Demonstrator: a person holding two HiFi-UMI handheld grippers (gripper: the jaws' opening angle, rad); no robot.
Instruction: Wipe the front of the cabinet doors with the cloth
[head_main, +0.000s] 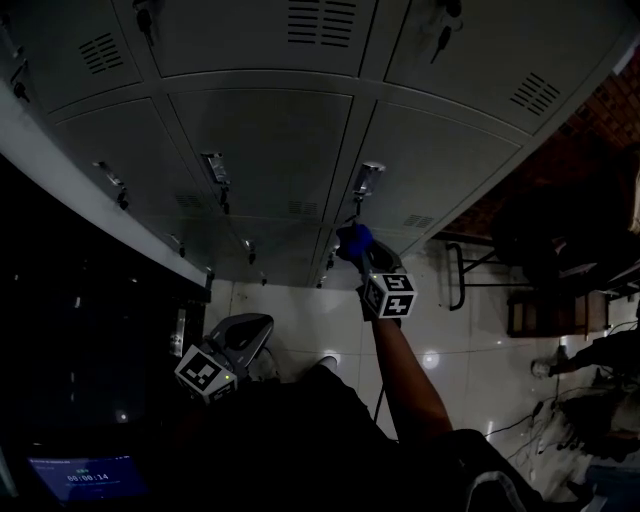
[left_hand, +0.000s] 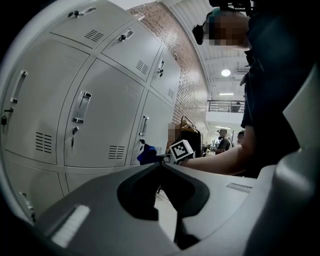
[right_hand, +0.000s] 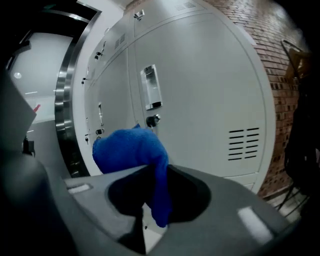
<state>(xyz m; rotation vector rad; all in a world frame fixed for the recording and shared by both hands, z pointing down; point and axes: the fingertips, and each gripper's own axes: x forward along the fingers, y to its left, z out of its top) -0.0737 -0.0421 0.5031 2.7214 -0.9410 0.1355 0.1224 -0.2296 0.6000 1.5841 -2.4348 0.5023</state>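
Grey metal cabinet doors fill the upper head view, each with a handle and vent slots. My right gripper is held up against a lower door, just under its handle, and is shut on a blue cloth. In the right gripper view the cloth bunches over the jaws and hangs down between them, close to the door's lock and handle. My left gripper hangs low near my body, away from the doors, shut with nothing in it. From it, the cloth shows against the door.
A brick wall meets the cabinets on the right. A metal-framed bench and dark furniture stand on the shiny floor to the right. A lit tablet screen sits at bottom left. People stand far off.
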